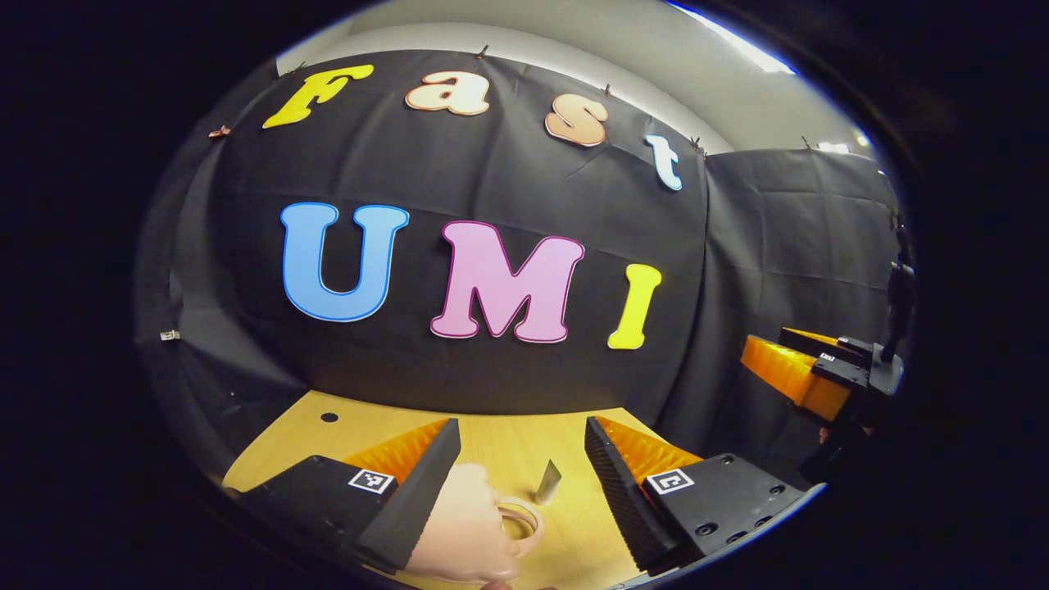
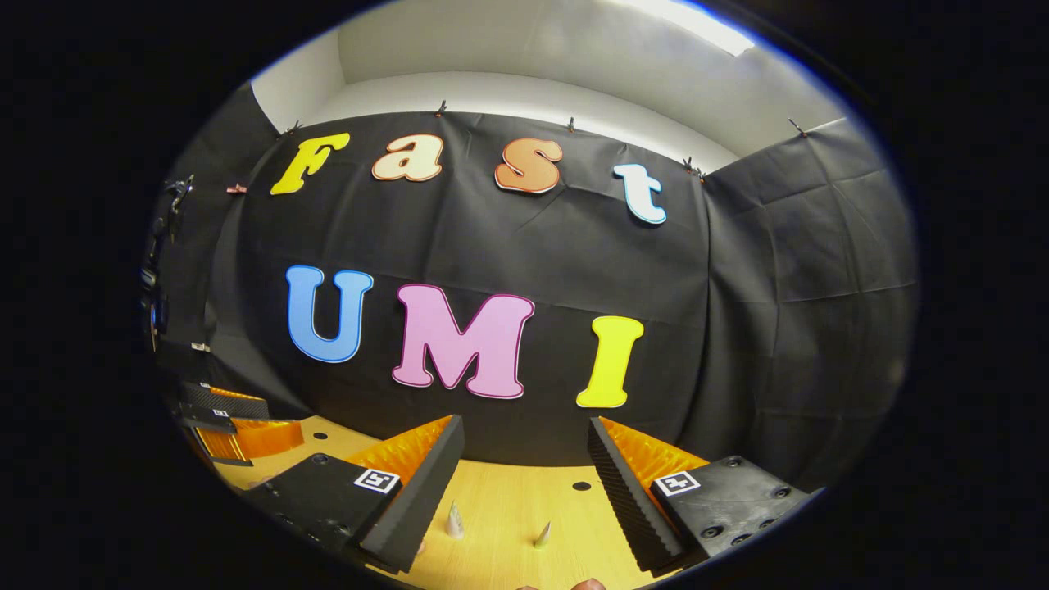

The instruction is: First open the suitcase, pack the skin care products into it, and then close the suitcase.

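Left gripper view has my left tongs (image 1: 520, 475) released, jaws wide apart, held above the near part of the wooden tabletop (image 1: 500, 442). Between them and a little to the left I see the pink suitcase (image 1: 463, 528), its rounded handle (image 1: 524, 524) turned to the right. I read its lid as down, so I judge the opening step not yet done. Just right of the handle stands a small pale tube (image 1: 547, 483), upright with a slight lean, apart from the case. Far off at the right edge I catch my right tongs (image 1: 799, 373), held up off the tabletop.

Right gripper view has my right tongs (image 2: 524, 483) released too, grasping nothing. Between the fingers, near the bottom, 2 small pale pointed tips (image 2: 453, 520) (image 2: 542, 534) stand on the tabletop; I take them for skin care items, but they are too small to be sure. My left tongs (image 2: 233, 434) show at the far left.

What the next move turns on: the suitcase lies directly below and slightly left of my left tongs, so that hand is the nearer of the 2. I cannot tell the case's long axis, as just its top edge is visible. The handle side faces right, toward my right hand, so I judge the lid would be lifted from there.
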A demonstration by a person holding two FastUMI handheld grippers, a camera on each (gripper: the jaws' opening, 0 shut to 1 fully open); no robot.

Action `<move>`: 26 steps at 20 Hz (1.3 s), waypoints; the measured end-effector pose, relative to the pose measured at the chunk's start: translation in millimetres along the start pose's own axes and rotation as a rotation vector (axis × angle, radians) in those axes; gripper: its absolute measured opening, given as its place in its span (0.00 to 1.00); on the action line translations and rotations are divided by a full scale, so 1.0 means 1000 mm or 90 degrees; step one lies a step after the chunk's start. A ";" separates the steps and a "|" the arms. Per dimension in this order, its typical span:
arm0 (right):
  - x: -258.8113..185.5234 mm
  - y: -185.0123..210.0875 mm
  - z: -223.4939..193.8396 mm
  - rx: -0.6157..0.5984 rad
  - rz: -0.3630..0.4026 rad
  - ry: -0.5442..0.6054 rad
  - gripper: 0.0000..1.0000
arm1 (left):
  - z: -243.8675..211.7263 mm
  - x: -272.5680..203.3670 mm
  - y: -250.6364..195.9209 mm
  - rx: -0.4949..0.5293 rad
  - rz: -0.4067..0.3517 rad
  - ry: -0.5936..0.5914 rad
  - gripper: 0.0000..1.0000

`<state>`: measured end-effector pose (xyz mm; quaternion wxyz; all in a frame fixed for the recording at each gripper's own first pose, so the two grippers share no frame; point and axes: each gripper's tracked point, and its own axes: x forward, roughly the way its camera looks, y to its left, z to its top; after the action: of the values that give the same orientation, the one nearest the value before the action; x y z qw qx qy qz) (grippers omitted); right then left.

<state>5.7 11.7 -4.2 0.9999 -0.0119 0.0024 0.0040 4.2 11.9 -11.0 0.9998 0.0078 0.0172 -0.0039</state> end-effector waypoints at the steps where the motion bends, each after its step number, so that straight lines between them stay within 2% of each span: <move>1: 0.000 -0.002 -0.002 0.002 -0.003 0.003 0.96 | 0.003 0.001 0.000 0.005 -0.001 -0.005 0.96; 4: 0.002 -0.007 -0.010 0.013 -0.011 0.016 0.94 | -0.017 0.012 -0.012 -0.009 -0.036 0.028 0.96; 7: 0.003 -0.009 -0.017 0.007 -0.004 0.026 0.96 | -0.060 0.030 -0.030 -0.023 -0.086 0.121 0.95; 13: 0.011 -0.030 -0.033 0.003 0.010 0.025 0.96 | -0.161 0.072 -0.048 -0.011 -0.095 0.340 0.94; 18: 0.031 -0.065 -0.068 0.013 0.040 0.044 0.96 | -0.244 0.101 -0.063 -0.056 -0.059 0.546 0.95; 21: 0.049 -0.095 -0.097 0.037 0.043 0.072 0.94 | -0.285 0.127 -0.050 -0.039 0.007 0.618 0.95; 26: 0.072 -0.157 -0.148 0.066 0.014 0.127 0.96 | -0.332 0.145 -0.032 -0.029 0.107 0.705 0.95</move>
<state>78.7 -148.7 -149.2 0.9939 0.0394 0.1022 0.0134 137.0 -15.8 -348.1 0.8381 -0.0113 0.5393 0.0809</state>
